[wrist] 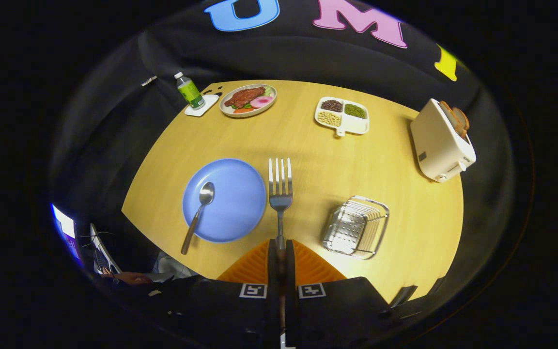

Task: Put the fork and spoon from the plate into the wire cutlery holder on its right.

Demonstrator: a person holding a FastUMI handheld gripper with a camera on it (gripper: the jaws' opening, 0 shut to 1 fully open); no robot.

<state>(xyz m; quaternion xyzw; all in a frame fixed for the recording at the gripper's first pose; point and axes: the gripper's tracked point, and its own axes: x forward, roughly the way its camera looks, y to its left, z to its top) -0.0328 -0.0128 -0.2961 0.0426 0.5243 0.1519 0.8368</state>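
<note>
Tool is clamped tight on the fork handle, tines pointing ahead, raised between the blue plate and wire cutlery holder. Spoon sits on the plate. I'd swing right, centre over the holder, then lower gently before letting go.

Spoon on plate, holder right.

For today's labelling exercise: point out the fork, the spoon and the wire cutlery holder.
fork (280,186), gripper view, on its tines; handle clamped between the fingers.
spoon (206,193), gripper view, on its bowl.
wire cutlery holder (355,227), gripper view, on its mesh side.
</note>
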